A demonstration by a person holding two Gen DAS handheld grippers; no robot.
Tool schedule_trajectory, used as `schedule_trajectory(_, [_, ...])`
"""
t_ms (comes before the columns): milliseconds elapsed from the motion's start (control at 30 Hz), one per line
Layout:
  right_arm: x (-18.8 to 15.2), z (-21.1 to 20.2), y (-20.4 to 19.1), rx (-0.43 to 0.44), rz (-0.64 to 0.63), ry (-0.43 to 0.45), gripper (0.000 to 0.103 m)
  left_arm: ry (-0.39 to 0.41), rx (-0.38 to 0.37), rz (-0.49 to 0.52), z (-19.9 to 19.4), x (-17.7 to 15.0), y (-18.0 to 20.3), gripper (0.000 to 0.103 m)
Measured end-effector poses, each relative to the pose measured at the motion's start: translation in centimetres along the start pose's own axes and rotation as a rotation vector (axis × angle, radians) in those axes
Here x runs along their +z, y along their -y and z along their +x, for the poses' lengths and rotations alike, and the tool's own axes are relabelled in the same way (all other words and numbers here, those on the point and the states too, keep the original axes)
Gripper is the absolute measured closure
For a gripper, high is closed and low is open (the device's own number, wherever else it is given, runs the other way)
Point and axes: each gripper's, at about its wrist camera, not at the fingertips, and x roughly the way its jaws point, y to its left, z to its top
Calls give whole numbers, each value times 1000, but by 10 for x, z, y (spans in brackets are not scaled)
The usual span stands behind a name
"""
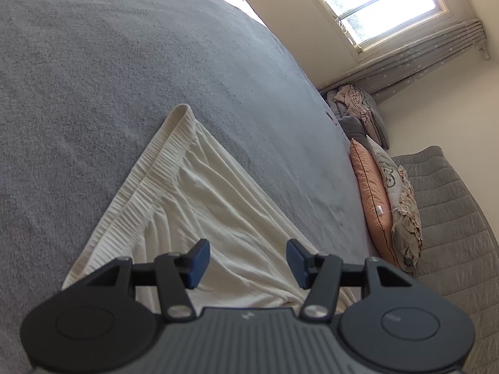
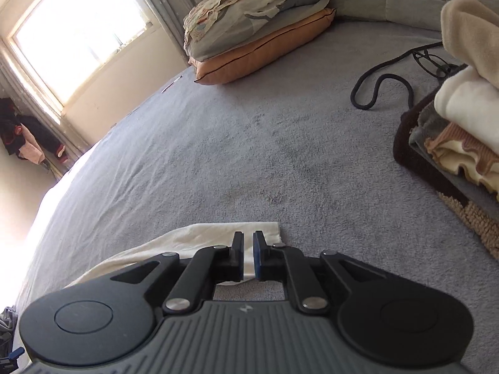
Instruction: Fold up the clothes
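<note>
Two grippers work one cream garment (image 1: 199, 205) spread on the bed (image 1: 93, 78): my right gripper (image 2: 248, 255) is pinched narrow on its hem corner, I judge to carry a fold, while my left gripper (image 1: 246, 263) hangs wide over its gathers, gripping nothing.

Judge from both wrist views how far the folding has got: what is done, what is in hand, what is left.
Done: a stack of folded clothes sits at the bed's right side. In hand: the right gripper is shut on an edge of the cream garment, which lies spread with its ribbed waistband flat; the left gripper hovers open above it. Left: no fold shows in this garment yet, so folding and stacking it remain.
</note>
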Motion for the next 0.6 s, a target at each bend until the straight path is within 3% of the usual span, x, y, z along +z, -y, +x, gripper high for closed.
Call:
schedule_trajectory(100, [11,14,13,-17,84,-23,77,-2,-1,5,1,0,1,47])
schedule_trajectory(167, [13,35,24,-39,137,-67,77,-4,-1,6,1,-1,1,47])
schedule_trajectory(333, [15,65,27,91,229,-104,76,3,4,-1,0,1,-2,47])
schedule_trajectory(367, [15,66,17,64,165,-117,76,2,6,-2,0,2,-2,47])
schedule_trajectory(433, [15,68,-4,9,33,-133,91,0,7,0,0,1,-2,47])
schedule_trajectory(467, [17,60,-17,-34,-53,-83,95,-1,6,3,0,1,-1,47])
schedule_trajectory(533, [20,47,-42,-118,-219,14,95,-1,4,6,0,0,-1,47])
schedule_trajectory(600, [17,53,-51,-152,-311,22,95,-2,4,8,1,0,0,47])
